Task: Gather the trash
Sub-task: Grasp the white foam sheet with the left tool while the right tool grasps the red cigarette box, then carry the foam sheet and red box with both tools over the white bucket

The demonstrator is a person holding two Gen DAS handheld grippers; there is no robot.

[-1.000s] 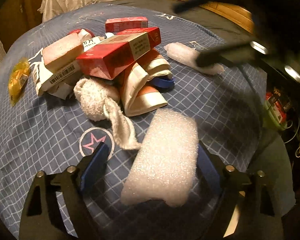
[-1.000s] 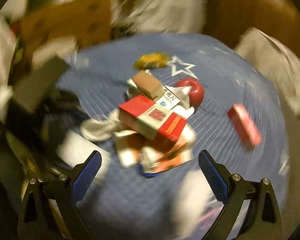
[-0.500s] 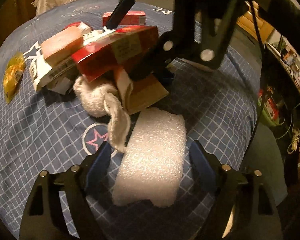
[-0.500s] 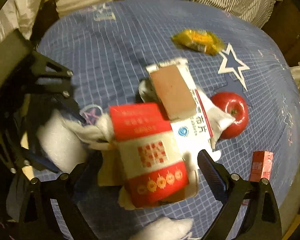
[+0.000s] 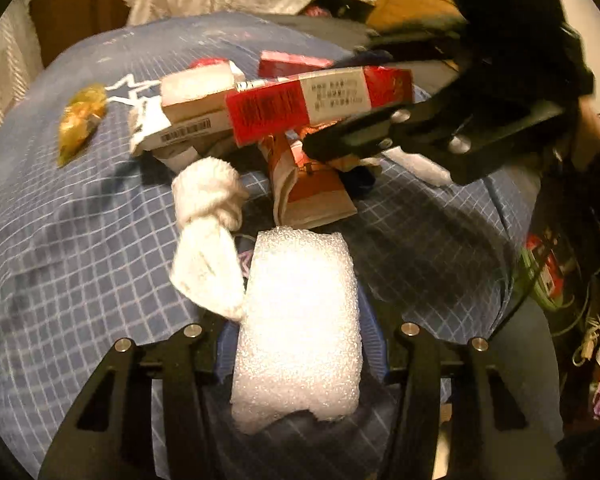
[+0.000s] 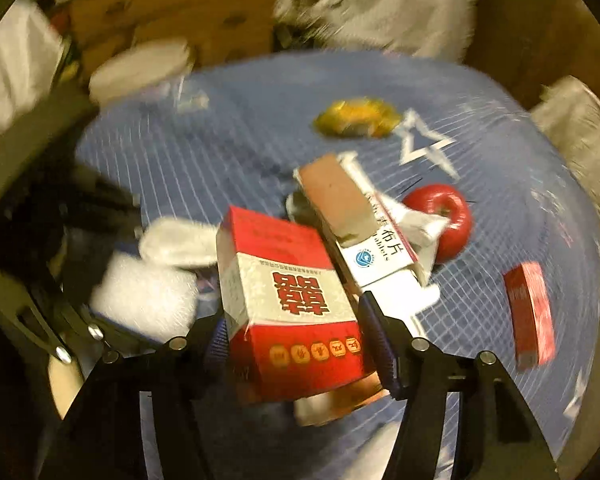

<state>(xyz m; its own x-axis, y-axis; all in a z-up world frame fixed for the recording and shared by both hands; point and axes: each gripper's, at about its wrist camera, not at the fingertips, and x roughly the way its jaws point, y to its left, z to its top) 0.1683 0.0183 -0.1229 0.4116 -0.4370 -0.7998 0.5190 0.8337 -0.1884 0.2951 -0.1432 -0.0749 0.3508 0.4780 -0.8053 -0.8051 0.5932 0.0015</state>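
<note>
Your left gripper (image 5: 298, 344) sits low in the frame with its jaws closed against the sides of the white foam sheet (image 5: 298, 332), which stands up between the pads and fills the lower centre of the left wrist view. Gripping it by the edges makes sense, since foam this soft would likely buckle if you pressed it flat.

Your right gripper (image 6: 296, 344) has its jaws clamped on the red and white carton (image 6: 288, 300), held by its two long sides so the printed face points up at the camera. In the left wrist view the same carton (image 5: 320, 100) hangs in the upper centre, raised clear of the pile.

The rest of the trash lies on the blue checked cloth (image 5: 60, 260): a knotted white rag (image 5: 208, 220) just left of the foam, an orange and white paper bag (image 5: 312, 192) under the raised carton, and a flat white box (image 6: 376, 260) with a brown block (image 6: 336, 200) on top. A red apple (image 6: 440, 220) sits right of centre in the right wrist view, a small red box (image 6: 532, 312) near the right edge, and a yellow wrapper (image 6: 356, 120) towards the top. I judge two pieces in hand, most still to gather.
</note>
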